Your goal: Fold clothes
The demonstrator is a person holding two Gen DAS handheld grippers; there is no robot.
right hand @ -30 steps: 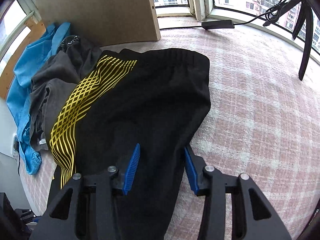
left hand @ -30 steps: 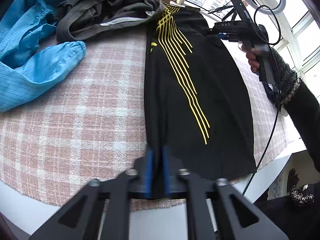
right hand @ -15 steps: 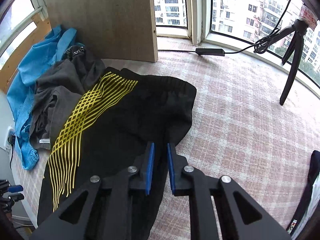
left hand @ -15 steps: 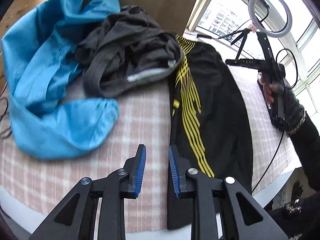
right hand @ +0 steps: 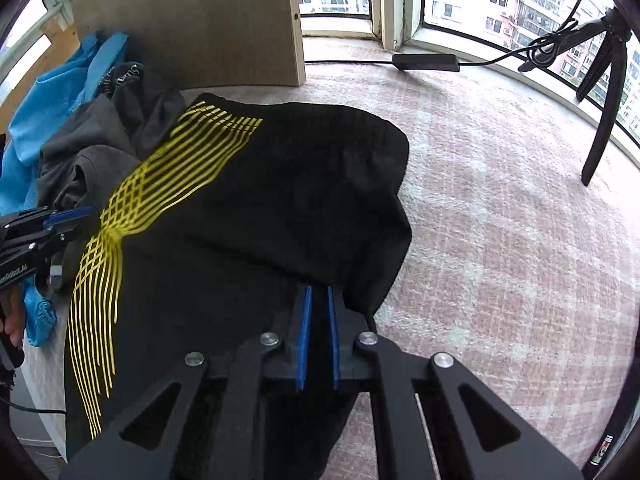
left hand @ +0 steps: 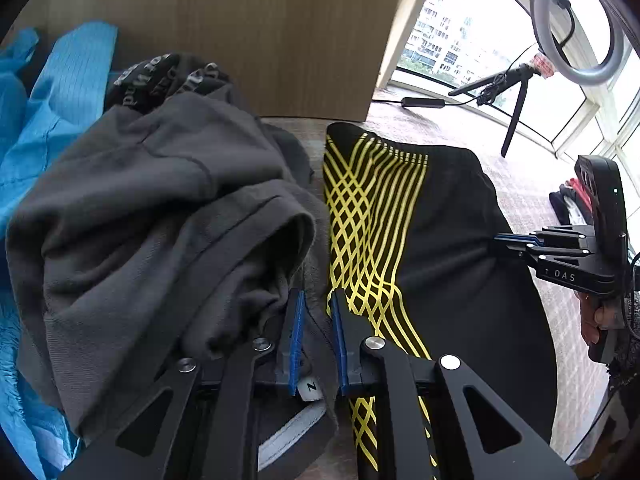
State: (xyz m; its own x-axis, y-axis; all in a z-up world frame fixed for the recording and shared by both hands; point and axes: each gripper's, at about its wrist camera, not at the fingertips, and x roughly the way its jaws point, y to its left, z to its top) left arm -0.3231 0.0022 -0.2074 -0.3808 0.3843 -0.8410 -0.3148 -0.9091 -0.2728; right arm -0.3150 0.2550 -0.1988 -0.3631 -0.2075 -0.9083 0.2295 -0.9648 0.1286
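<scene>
Partly hidden: the black shorts with yellow lattice stripes [right hand: 288, 208] run under both tools on the pink plaid cloth [right hand: 500, 240]. Right gripper [right hand: 318, 332], pitched steeply down, pinches their 3 o'clock edge. Left gripper [left hand: 316, 336], closing at their 9 o'clock edge beside the crumpled grey garment [left hand: 160, 220]; grip unclear.

Left gripper [left hand: 316, 344]: black angular linkage arms, silver round screws, blue ribbed pads. Right gripper [right hand: 318, 336]: same build; seen at right edge of left view, white "DAS" lettering on its black body, dark knitted cuff [left hand: 628, 344] lower right.
</scene>
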